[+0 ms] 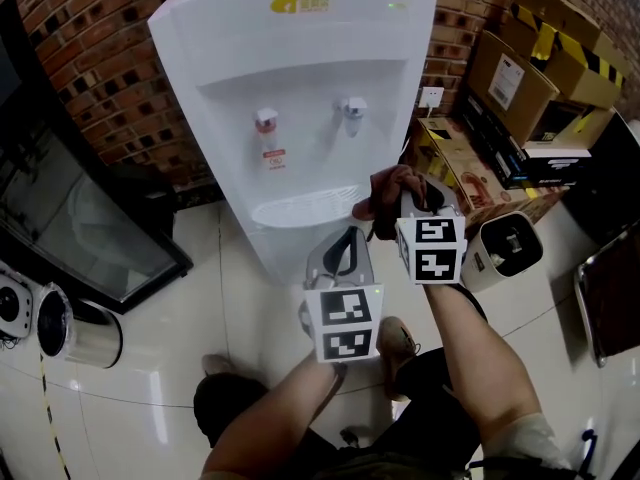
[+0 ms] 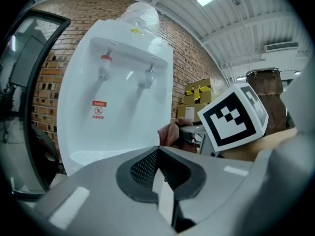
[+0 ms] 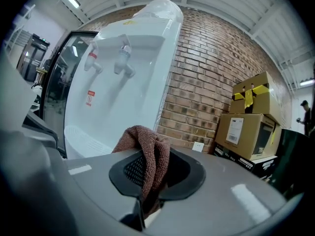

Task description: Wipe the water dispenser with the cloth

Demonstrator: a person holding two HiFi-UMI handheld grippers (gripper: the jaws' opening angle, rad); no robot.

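Head view: one tall white water dispenser (image 1: 300, 78) stands straight up with its front facing the person. It has two taps, a red tap (image 1: 265, 120) and a grey tap (image 1: 353, 106). One brown cloth (image 3: 147, 149) is pinched tight in the right gripper (image 3: 147, 178), near the dispenser's lower right side. The left gripper (image 2: 158, 171) has its jaws pressed together and holds nothing.

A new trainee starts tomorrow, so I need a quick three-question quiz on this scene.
1. True or false: the left claw is shut with nothing in it.
2. Which claw holds the brown cloth? A: left. B: right.
3. Fill in: the water dispenser stands against a ___ wall.

Key:
1. True.
2. B, the right claw.
3. Brick.
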